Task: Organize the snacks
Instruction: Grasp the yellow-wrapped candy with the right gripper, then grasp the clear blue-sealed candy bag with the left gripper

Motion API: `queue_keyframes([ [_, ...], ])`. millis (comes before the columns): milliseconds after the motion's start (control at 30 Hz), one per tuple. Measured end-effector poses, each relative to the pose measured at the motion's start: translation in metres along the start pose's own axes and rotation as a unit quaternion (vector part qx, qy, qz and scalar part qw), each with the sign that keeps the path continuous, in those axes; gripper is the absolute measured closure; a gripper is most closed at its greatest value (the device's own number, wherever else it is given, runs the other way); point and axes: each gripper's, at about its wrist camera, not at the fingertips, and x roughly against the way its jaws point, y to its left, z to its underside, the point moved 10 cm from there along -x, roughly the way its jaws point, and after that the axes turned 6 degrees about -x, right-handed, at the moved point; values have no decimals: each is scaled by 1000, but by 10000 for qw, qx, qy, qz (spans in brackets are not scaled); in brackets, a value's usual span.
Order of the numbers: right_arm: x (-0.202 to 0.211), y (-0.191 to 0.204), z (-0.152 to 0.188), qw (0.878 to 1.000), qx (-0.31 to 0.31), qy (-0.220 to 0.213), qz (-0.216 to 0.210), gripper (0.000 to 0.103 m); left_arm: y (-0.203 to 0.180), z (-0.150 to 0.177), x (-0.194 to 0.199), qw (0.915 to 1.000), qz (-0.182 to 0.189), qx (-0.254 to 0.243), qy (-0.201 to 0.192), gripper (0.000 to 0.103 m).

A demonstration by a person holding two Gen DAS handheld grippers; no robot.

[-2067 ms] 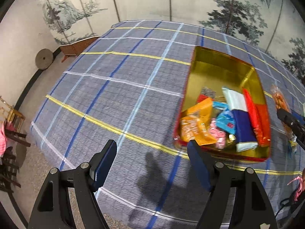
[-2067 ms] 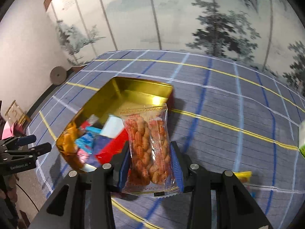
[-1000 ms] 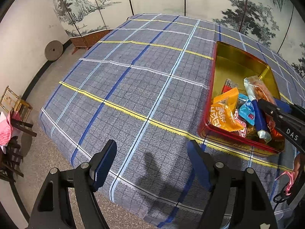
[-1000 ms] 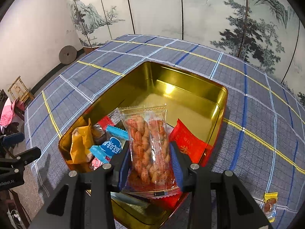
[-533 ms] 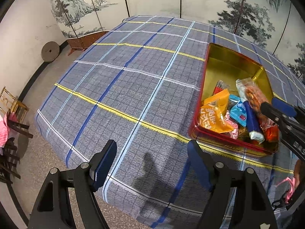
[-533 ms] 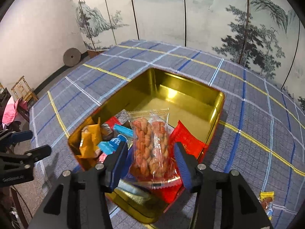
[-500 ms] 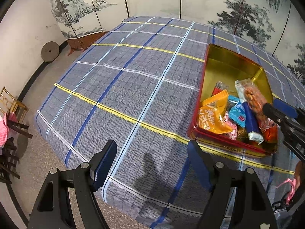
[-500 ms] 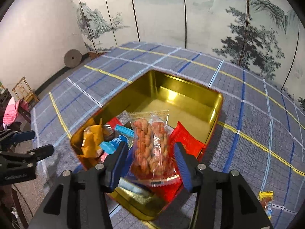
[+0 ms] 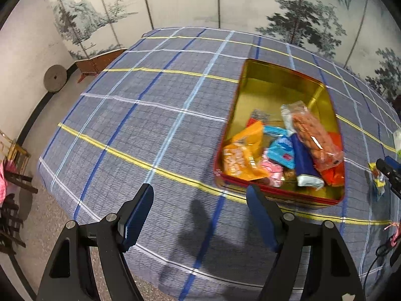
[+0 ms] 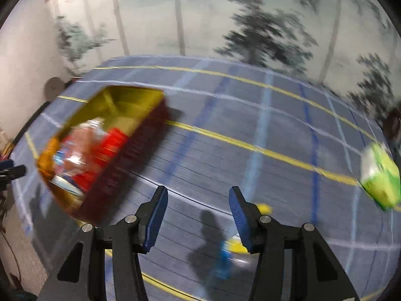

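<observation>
From the left wrist view, the left claw hangs with its jaws wide and nothing between them, over a bench covered in a blue-grey plaid cloth. Ahead of it and to its right sits a gold tin with a red rim; the near half is heaped with wrapped snacks, and a clear packet of twisted fried dough lies on top of the pile. The right wrist view is badly blurred. The right claw has just been opening; its jaws stand apart and empty above the cloth. The tin lies ahead to its left, a green packet far to its right, and a small yellow-and-blue wrapper just below its right finger.
</observation>
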Motion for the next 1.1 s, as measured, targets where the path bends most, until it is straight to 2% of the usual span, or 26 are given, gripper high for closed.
queue_keyframes([
  [133, -7, -40, 16, 9991, -285, 203, 240, 51, -19, -3, 4, 9997, 80, -206, -74, 30],
  [300, -18, -53, 31, 9979, -385, 472, 221, 51, -41, -9, 13, 9983, 181, -495, -234, 30],
  [433, -27, -55, 34, 9976, -374, 521, 261, 52, -60, -11, 18, 9967, 256, -708, -312, 30],
  [567, -34, -55, 33, 9973, -439, 572, 156, 63, -79, -13, 21, 9945, 311, -932, -366, 30],
  [733, -33, -57, 29, 9978, -435, 492, 78, 71, -107, -14, 24, 9913, 435, -1181, -395, 30],
  [933, -24, -72, 28, 9988, -381, 273, 171, 75, -151, -11, 24, 9839, 610, -1633, -407, 30],
  [1100, -20, -99, 34, 9976, -627, 243, 164, 75, -199, -2, 21, 9734, 837, -2102, -370, 30],
])
